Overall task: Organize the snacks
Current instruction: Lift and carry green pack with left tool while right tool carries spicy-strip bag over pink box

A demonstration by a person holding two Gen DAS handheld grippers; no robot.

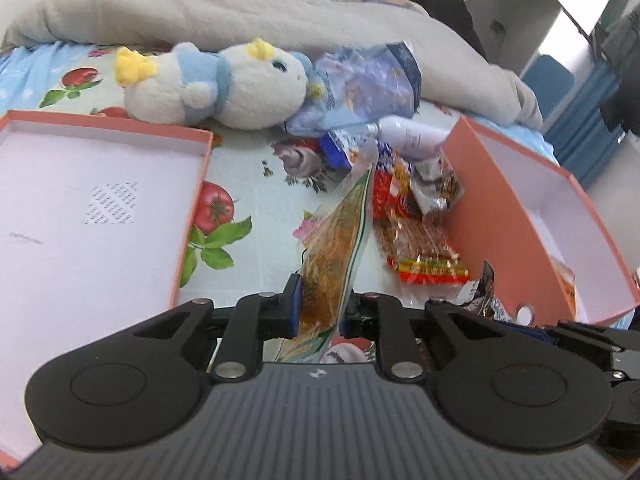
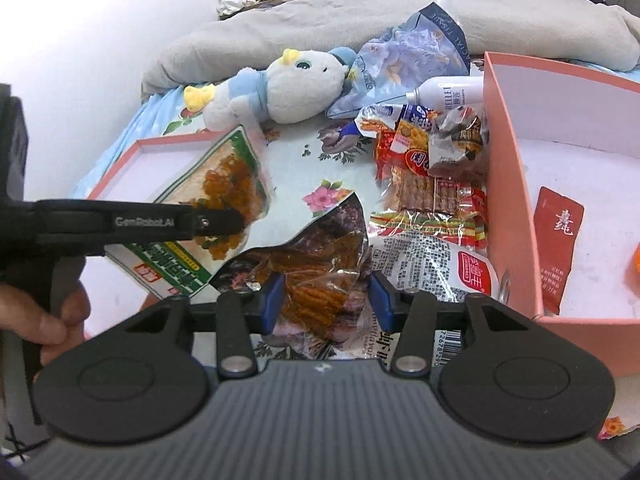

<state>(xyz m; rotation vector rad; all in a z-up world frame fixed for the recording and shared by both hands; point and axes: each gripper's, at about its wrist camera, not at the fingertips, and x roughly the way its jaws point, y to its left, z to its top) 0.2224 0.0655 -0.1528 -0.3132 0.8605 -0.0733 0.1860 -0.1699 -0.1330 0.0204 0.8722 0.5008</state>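
My left gripper (image 1: 320, 304) is shut on a green-edged snack bag (image 1: 340, 240) with orange pieces, held edge-on above the flowered sheet; the bag also shows in the right wrist view (image 2: 224, 184), over the shallow pink lid (image 2: 132, 172). My right gripper (image 2: 326, 300) has its blue pads on either side of a dark bag of orange sticks (image 2: 320, 264), pads touching its sides. A pile of snack packets (image 2: 428, 184) lies beside the deep pink box (image 2: 516, 200), which holds a red packet (image 2: 556, 248).
A white and blue plush toy (image 1: 224, 84) lies behind the snacks, with a blue tissue pack (image 1: 360, 88) and a white bottle (image 1: 412, 136). A grey blanket (image 1: 200, 8) covers the far bed. The pink lid (image 1: 80, 216) lies left.
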